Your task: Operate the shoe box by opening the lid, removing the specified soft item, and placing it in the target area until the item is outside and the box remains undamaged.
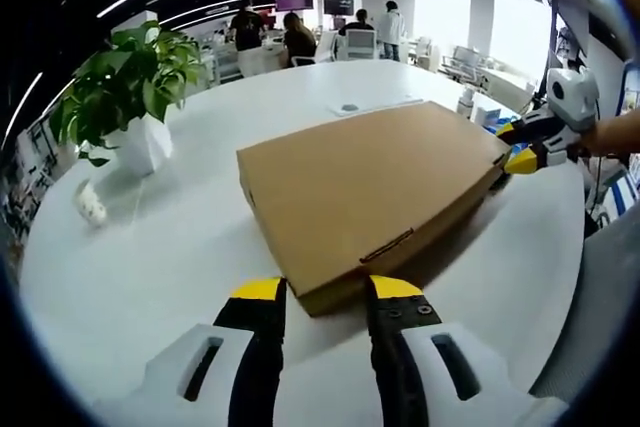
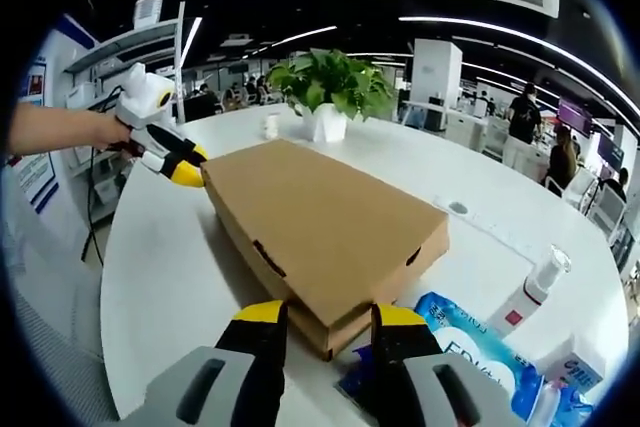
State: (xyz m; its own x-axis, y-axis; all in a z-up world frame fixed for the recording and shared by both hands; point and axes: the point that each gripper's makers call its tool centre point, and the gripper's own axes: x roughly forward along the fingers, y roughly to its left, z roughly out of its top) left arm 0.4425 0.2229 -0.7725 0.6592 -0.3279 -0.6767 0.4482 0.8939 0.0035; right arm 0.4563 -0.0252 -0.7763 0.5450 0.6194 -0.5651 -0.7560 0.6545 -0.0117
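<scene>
A flat brown cardboard shoe box (image 1: 370,192) lies shut on the round white table (image 1: 150,277). My left gripper (image 1: 328,292) is open, and its yellow-tipped jaws straddle the box's near corner. At the opposite corner, in the left gripper view, is my right gripper (image 1: 512,145), held by a hand. In the right gripper view, the box (image 2: 320,227) runs away from me, with one corner between the open jaws of my right gripper (image 2: 330,317). My left gripper (image 2: 195,165) touches the far left corner there. The box's contents are hidden.
A leafy plant in a white pot (image 1: 140,137) (image 2: 330,112) stands beyond the box, with a small white object (image 1: 92,207) beside it. A blue wipes packet (image 2: 470,347) and a white pump bottle (image 2: 540,282) lie by my right gripper. People (image 1: 300,37) sit at far desks.
</scene>
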